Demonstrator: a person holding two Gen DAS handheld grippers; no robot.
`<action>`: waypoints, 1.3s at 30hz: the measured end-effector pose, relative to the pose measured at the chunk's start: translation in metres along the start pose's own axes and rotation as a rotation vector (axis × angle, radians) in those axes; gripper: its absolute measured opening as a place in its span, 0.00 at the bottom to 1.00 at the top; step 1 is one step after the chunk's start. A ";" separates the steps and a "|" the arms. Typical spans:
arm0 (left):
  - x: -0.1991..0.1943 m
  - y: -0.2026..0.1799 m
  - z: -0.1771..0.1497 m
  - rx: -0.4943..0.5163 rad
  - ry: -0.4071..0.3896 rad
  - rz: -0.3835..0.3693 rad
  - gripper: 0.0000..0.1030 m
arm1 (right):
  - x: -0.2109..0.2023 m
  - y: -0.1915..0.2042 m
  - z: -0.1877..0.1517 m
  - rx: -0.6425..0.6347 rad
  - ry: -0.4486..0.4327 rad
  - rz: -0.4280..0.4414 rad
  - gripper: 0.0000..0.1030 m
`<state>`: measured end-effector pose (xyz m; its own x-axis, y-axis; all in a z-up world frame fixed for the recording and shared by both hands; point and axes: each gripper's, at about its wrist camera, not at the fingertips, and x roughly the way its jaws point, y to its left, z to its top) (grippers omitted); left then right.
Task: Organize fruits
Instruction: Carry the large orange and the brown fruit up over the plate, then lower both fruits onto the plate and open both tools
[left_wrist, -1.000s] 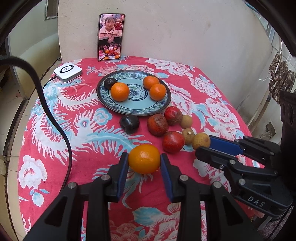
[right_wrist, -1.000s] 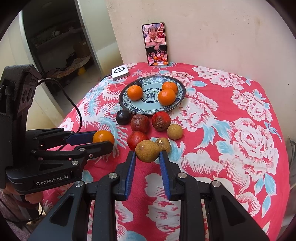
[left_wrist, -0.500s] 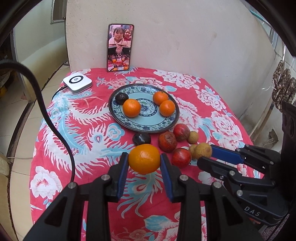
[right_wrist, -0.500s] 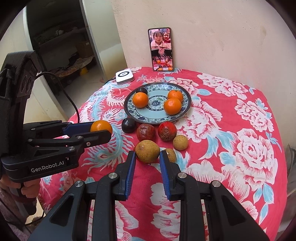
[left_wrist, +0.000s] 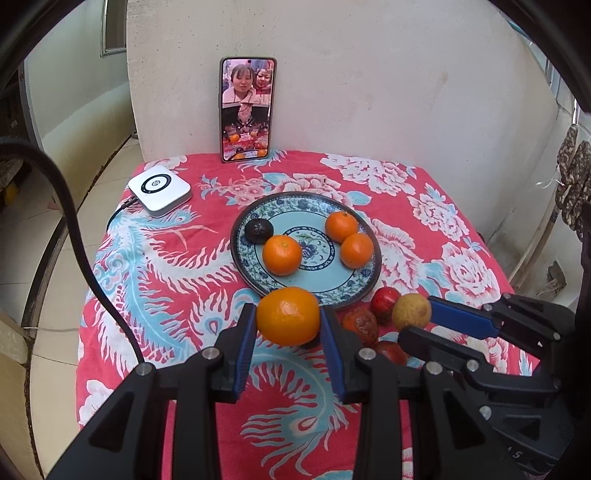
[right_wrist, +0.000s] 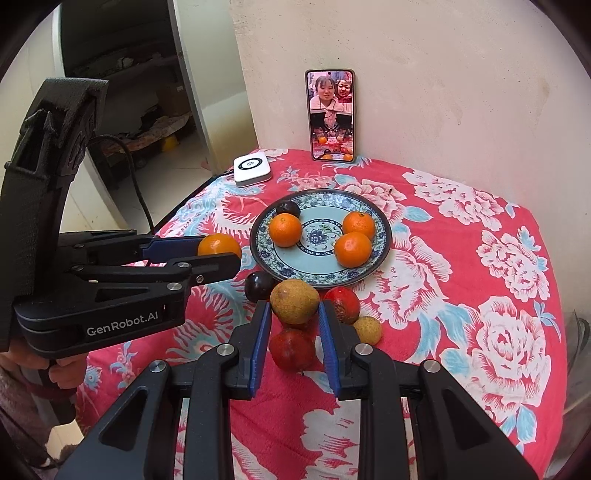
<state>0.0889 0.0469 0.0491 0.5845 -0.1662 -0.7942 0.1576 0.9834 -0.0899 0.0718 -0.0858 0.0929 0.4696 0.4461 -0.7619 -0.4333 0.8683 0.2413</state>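
An orange (left_wrist: 287, 315) is gripped by the left claw (left_wrist: 287, 321) just in front of the plate (left_wrist: 364, 286). A brownish-yellow fruit (right_wrist: 294, 301) is clamped in the right claw (right_wrist: 294, 314), also near the plate's front rim, above the bench (right_wrist: 480, 332).

Plate (left_wrist: 258, 280) mid-table, phone (left_wrist: 248, 110) behind it, loose fruits (right_wrist: 291, 349) in front.

Phone (left_wrist: 248, 109) propped upright against the wall, white square device (left_wrist: 160, 189) with cable, red floral tablecloth (left_wrist: 424, 206)
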 end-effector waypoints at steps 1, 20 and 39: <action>0.002 0.001 0.002 0.002 0.001 0.005 0.35 | 0.002 0.000 0.002 0.000 -0.001 -0.001 0.27; 0.038 0.003 0.024 0.028 0.033 0.018 0.35 | 0.040 -0.010 0.026 -0.025 0.038 -0.045 0.27; 0.048 0.001 0.020 0.035 0.034 0.002 0.35 | 0.057 -0.014 0.023 -0.020 0.077 -0.052 0.27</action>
<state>0.1333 0.0387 0.0231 0.5571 -0.1614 -0.8146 0.1844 0.9805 -0.0682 0.1227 -0.0678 0.0599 0.4318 0.3820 -0.8171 -0.4257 0.8850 0.1888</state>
